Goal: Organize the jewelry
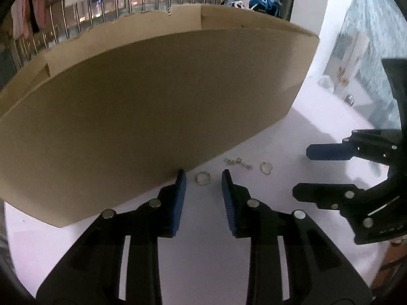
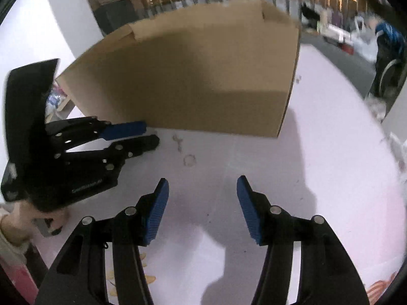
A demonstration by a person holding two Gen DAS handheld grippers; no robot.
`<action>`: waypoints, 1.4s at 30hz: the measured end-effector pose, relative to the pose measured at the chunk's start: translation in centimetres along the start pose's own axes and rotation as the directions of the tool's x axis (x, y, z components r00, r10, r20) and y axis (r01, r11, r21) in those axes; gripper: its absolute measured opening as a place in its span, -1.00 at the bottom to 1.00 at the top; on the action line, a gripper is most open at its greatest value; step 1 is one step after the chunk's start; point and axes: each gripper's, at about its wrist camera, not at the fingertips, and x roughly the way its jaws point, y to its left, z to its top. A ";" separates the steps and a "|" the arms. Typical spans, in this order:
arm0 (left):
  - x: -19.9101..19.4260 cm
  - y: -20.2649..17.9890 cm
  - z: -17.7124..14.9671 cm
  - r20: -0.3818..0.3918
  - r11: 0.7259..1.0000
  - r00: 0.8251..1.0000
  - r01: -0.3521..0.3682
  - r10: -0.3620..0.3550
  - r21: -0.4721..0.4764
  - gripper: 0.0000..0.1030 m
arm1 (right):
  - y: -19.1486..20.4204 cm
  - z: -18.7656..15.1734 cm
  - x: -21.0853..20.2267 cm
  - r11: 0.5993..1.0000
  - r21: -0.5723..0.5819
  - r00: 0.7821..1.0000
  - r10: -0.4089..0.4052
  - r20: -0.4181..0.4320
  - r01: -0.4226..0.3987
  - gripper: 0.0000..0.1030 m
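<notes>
A small silver ring (image 1: 203, 178) is framed on the white table (image 1: 203, 254) just before the cardboard box (image 1: 152, 101) by the left gripper (image 1: 203, 180), jaws apart around nothing. The right gripper (image 2: 202, 188) is held open, empty. A closing pinch seems needed next.

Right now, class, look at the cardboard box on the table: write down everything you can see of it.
The cardboard box is plain brown, unprinted corrugated card with a large flat side facing both cameras. Its top looks open, with short flaps and a ragged, torn upper edge. It stands upright on the white table, bottom edge just behind the small silver jewelry. The left gripper has one fingertip close to that bottom edge; contact cannot be confirmed. Its inside is hidden.
</notes>
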 end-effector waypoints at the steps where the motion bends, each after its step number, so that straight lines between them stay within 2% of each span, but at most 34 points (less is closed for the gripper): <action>1: 0.0 -0.2 0.0 -0.001 1.000 1.000 -0.012 0.012 0.017 -0.50 | 0.2 0.1 0.1 1.000 -0.011 1.000 -0.017 -0.001 0.017 0.06; 2: 0.0 -0.2 0.0 -0.002 1.000 1.000 -0.008 0.008 0.017 -0.53 | 0.4 0.2 0.1 0.999 -0.022 0.999 -0.036 -0.001 0.036 0.06; 6: -0.5 0.1 -0.1 -0.002 0.999 1.000 -0.024 0.024 0.042 -0.82 | 0.7 0.5 0.6 0.999 -0.038 1.000 -0.028 -0.004 0.028 0.06; 9: -1.0 0.0 -0.2 0.000 0.997 0.999 -0.033 0.034 0.064 -0.82 | 1.6 0.7 1.3 0.994 -0.093 0.998 -0.055 0.008 0.056 0.07; 12: -1.0 1.0 -0.2 -0.004 1.000 1.000 0.018 -0.018 0.013 -0.83 | 2.6 1.1 2.2 0.987 -0.138 0.996 -0.083 0.042 0.088 0.09; 16: -1.3 1.4 -0.9 0.000 0.999 0.999 0.037 -0.037 -0.007 -0.83 | 3.0 2.0 3.0 0.984 -0.158 0.996 -0.072 0.052 0.080 0.06; 18: -1.5 1.7 -1.2 0.003 0.998 0.998 0.056 -0.056 -0.028 -0.83 | 3.0 2.3 3.2 0.985 -0.156 0.996 -0.072 0.053 0.079 0.01; 23: -1.5 2.4 -1.1 0.009 0.990 0.994 0.106 -0.105 -0.089 -0.83 | 2.9 2.3 3.0 0.984 -0.155 0.995 -0.078 0.058 0.087 -0.29; 25: -1.6 2.6 -1.4 0.011 0.990 0.994 0.109 -0.108 -0.094 -0.82 | 3.3 1.9 3.0 0.983 -0.162 0.996 -0.074 0.059 0.083 -0.52; 27: -1.7 2.7 -1.5 0.011 0.988 0.993 0.115 -0.114 -0.100 -0.82 | 3.6 1.5 2.9 0.982 -0.163 0.995 -0.082 0.062 0.092 -0.64; 28: -1.5 2.6 -1.6 0.011 0.988 0.993 0.117 -0.116 -0.102 -0.82 | 3.8 1.3 2.9 0.983 -0.161 0.995 -0.079 0.060 0.088 -0.79; 31: -1.3 2.4 -1.4 0.010 0.988 0.993 0.115 -0.115 -0.102 -0.82 | 4.0 0.9 2.7 0.983 -0.148 0.992 -0.103 0.065 0.112 -0.79; 35: -1.3 2.2 -1.3 0.005 0.988 0.993 0.117 -0.117 -0.100 -0.82 | 2.4 0.9 2.5 0.996 -0.074 0.997 -0.047 0.053 0.051 -0.80; 36: -1.3 2.3 -1.3 0.001 0.986 0.992 0.127 -0.128 -0.109 -0.82 | 2.2 1.0 2.3 0.997 -0.064 0.998 -0.047 0.050 0.050 -0.82; 37: -1.4 2.6 -1.3 -0.005 0.982 0.989 0.145 -0.147 -0.123 -0.82 | 2.0 1.0 1.9 0.997 -0.049 0.997 -0.051 0.056 0.053 -0.94; 39: -1.7 2.9 -1.1 -0.011 0.966 0.979 0.200 -0.204 -0.163 -0.82 | 1.9 1.5 0.7 0.999 -0.036 0.997 -0.006 0.074 0.008 -0.94; 40: -2.6 3.1 -0.8 0.010 0.954 0.972 0.234 -0.236 -0.185 -0.82 | 1.9 1.7 -0.5 0.999 -0.032 0.995 0.004 0.102 -0.001 -0.94; 42: -5.3 3.0 0.3 0.063 0.953 0.967 0.252 -0.245 -0.166 -0.82 | 1.9 2.4 -2.9 0.999 -0.041 0.989 0.023 0.146 -0.017 -0.94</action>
